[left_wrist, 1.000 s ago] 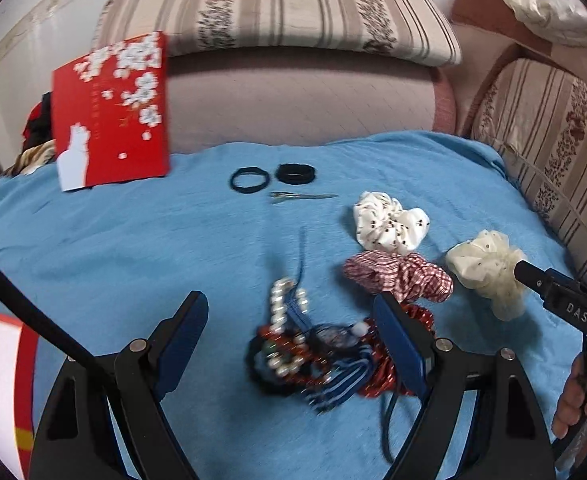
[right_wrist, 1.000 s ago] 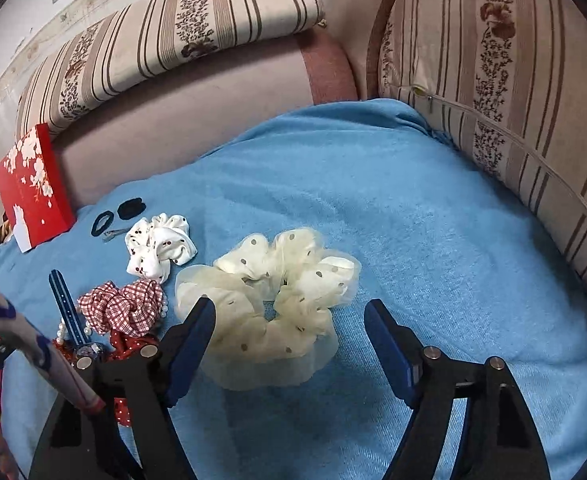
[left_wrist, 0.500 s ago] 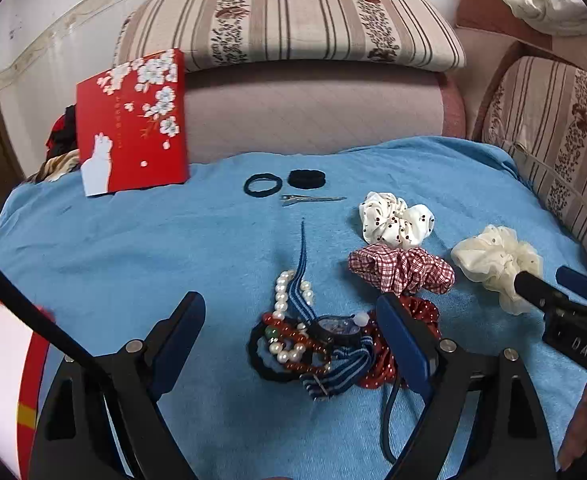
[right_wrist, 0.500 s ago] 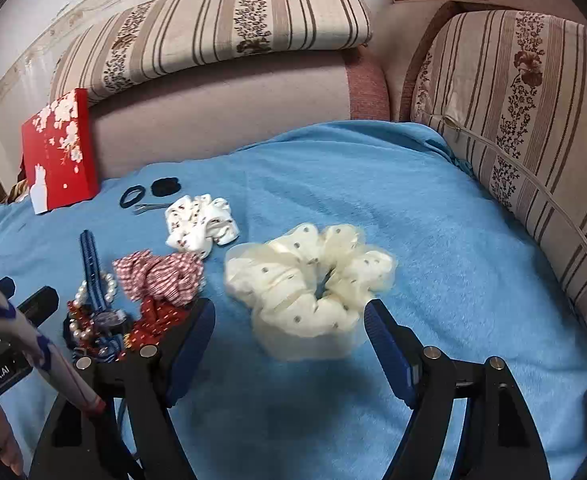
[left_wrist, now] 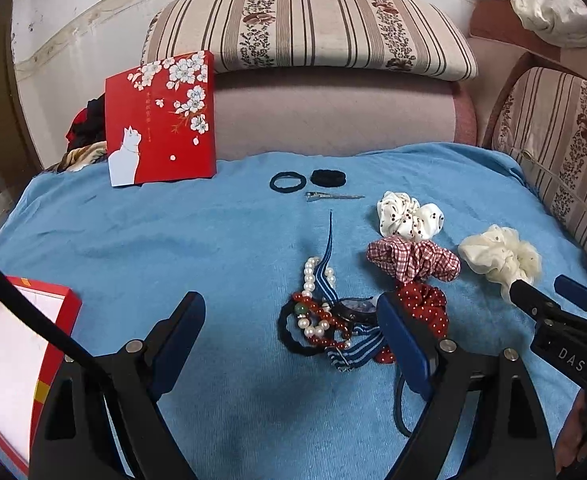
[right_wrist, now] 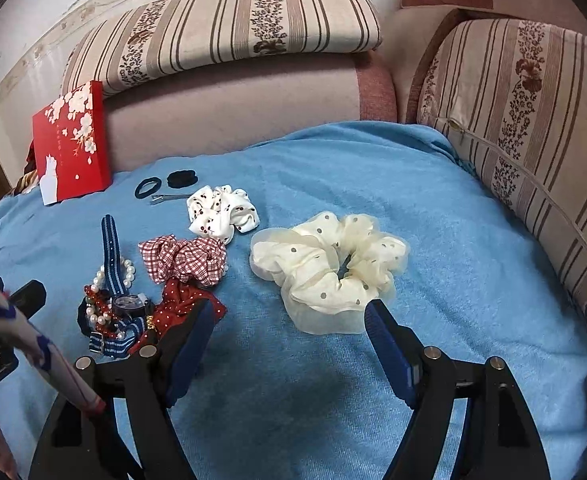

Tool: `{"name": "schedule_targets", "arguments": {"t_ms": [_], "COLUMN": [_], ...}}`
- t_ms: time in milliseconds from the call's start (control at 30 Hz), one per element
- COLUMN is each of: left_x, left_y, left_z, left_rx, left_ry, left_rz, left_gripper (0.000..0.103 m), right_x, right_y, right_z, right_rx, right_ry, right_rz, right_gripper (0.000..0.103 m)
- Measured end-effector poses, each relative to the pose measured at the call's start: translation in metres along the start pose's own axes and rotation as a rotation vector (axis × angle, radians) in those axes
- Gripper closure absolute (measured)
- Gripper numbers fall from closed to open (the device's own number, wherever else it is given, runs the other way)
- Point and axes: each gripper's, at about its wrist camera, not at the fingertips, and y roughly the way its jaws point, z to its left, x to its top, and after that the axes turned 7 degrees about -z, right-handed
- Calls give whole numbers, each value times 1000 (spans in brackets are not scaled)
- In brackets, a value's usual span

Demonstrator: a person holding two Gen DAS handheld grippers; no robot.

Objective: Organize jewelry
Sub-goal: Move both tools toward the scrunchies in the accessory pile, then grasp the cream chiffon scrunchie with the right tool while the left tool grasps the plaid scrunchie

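Centrally, a blue terry-cloth cover (left_wrist: 133, 240) spread over a striped, floral-patterned sofa carries the jewelry and hair accessories. Left hand-held gripper (left_wrist: 289, 330): its blue-padded jaws stand spread and pinch nothing; between them, lying on the cover, is a tangled pile of a white pearl bracelet, red bead bracelet, black elastic and blue-and-white striped watch strap (left_wrist: 325, 316), which the right-hand pad partly overlaps in the left wrist view, though contact cannot be confirmed. Right hand-held gripper (right_wrist: 289, 334): its jaws are likewise spread and empty, with the cream, dotted organza scrunchie (right_wrist: 329, 268) resting on the cover just beyond the fingertips, untouched. To the left of that scrunchie lie a red-and-white checked fabric scrunchie (right_wrist: 185, 260), a white scrunchie printed with small red cherries (right_wrist: 221, 212) behind it, and a dark red, white-dotted scrunchie (right_wrist: 185, 304) in front of it, beside the tangled pile. Farther back on the cover sit a thin black hair-tie ring (left_wrist: 288, 181), a thicker black hair tie (left_wrist: 328, 177) just beside it, and a slim metal hair clip (left_wrist: 333, 197) in front of both. A red cardboard box lid with white blossoms and a white cat (left_wrist: 161, 120) leans upright against the sofa back at rear left. A shallow red-rimmed box tray with a white lining (left_wrist: 9, 356) lies at the left edge of the left wrist view, well apart from the pile.
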Motion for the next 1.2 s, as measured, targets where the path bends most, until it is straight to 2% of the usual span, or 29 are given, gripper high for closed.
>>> {"name": "schedule_targets", "arguments": {"t_ms": [200,333,533,733,900,1100,1133,1167,1200], "left_x": [2,11,40,54,45,31,29,27,25], "left_y": [9,19,43,80,113,138,140,142,143], "left_z": [-3,-2,-11,-40,-63,-68,-69,-70,-71], "left_rx": [-13,-32,-143,-266,-290,-334,-337,-342,-351], "left_ry": [8,-1,-53,-69,-35,-103,-110,-116,-120], "left_rz": [29,52,91,164,251,339,355,367,382], "left_gripper": [16,16,16,16,16,16,17,23,36], "right_x": [2,9,16,15,9,3,3,3,3], "right_y": [1,1,7,24,47,66,69,72,73], "right_z": [-6,-30,-86,-106,-97,-93,-92,-91,-90], "right_rx": [-7,-37,-91,-6,46,46,46,51,56], "right_ry": [17,65,205,302,306,301,304,309,312], "right_rz": [3,-11,-14,16,63,103,107,114,117], "right_gripper": [21,21,21,21,21,21,21,21,22]}}
